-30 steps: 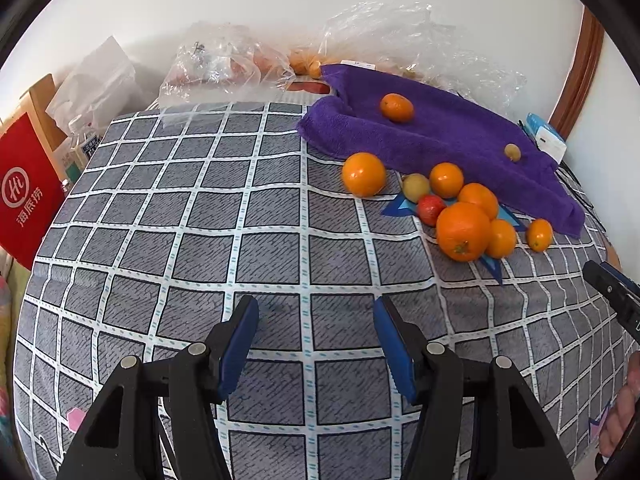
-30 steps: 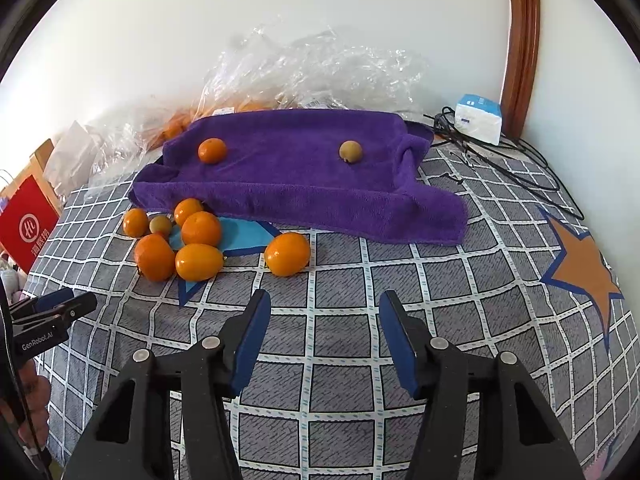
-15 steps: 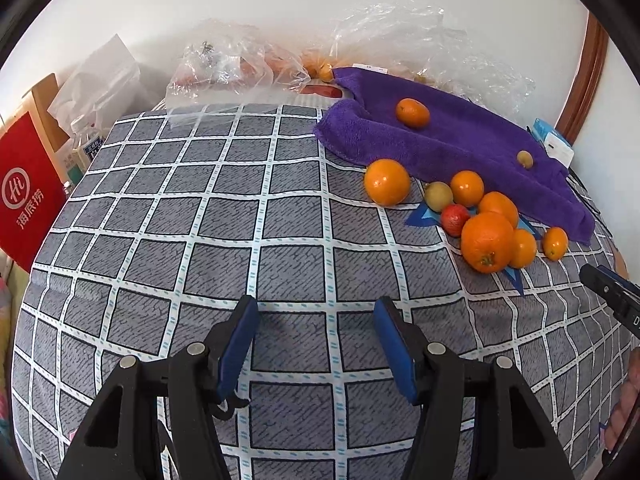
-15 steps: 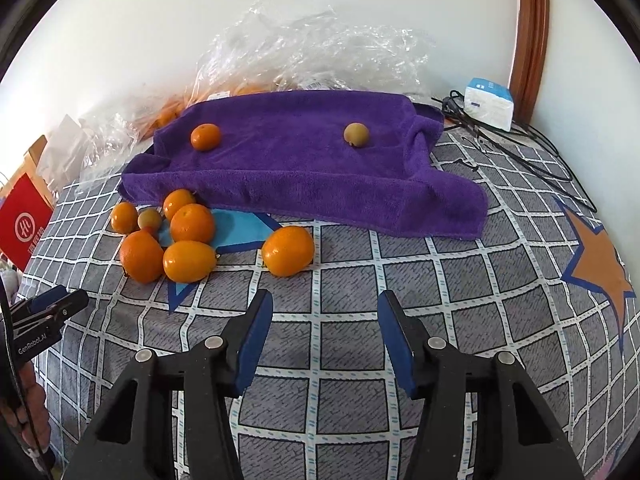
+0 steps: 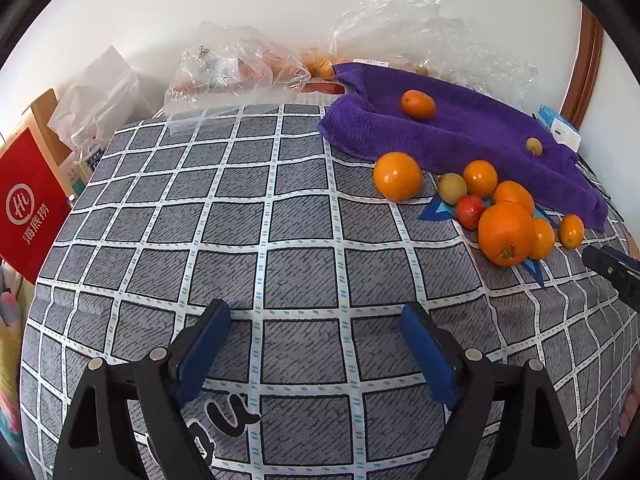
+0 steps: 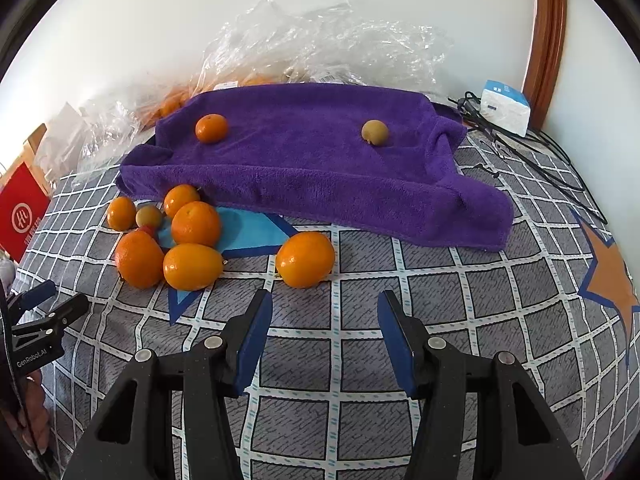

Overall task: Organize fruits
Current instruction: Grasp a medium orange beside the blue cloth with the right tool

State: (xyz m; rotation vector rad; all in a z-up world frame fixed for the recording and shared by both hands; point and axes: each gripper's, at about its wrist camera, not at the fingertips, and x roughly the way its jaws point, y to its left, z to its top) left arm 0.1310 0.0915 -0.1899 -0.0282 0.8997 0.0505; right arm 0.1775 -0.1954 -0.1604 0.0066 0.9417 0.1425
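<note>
We are lining up both empty, spread grippers, left gripper (image 5: 316,320) just widening, right gripper (image 6: 325,306) probably nearing the lone round orange fruit (image 6: 305,259) beside the purple terry towel (image 6: 316,168).

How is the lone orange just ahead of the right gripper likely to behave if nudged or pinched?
The lone orange is rounded and sits free on the checked cloth, so a nudge would probably roll it. Its skin looks glossy and firm: likely a bit slippery, but not floppy. The right gripper stands open with nothing between its fingers, seemingly wide enough.
</note>
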